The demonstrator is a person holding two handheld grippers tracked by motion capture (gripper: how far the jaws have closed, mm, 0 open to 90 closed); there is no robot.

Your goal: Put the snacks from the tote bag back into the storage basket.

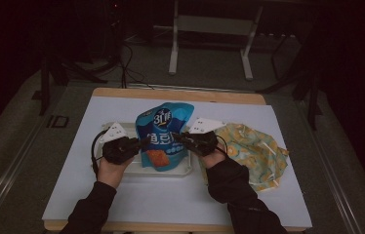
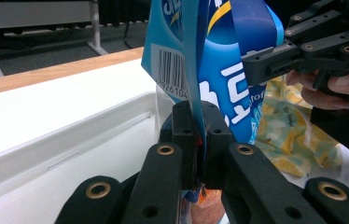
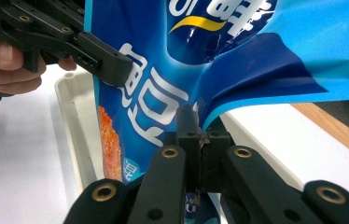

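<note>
Blue snack bag [image 1: 163,131], upright over white tray [image 1: 180,171] at table centre, pinched at both side edges. Left gripper [image 1: 144,142] clamped on bag's left edge; right gripper [image 1: 176,138] clamped on its right edge. Patterned yellow cloth [image 1: 258,151] on white tabletop [image 1: 122,200] just right of tray.

The white tray [image 1: 183,171] walls and patterned cloth [image 1: 256,151] crowd the right side; bare table [image 1: 171,200] lies open in front.
</note>
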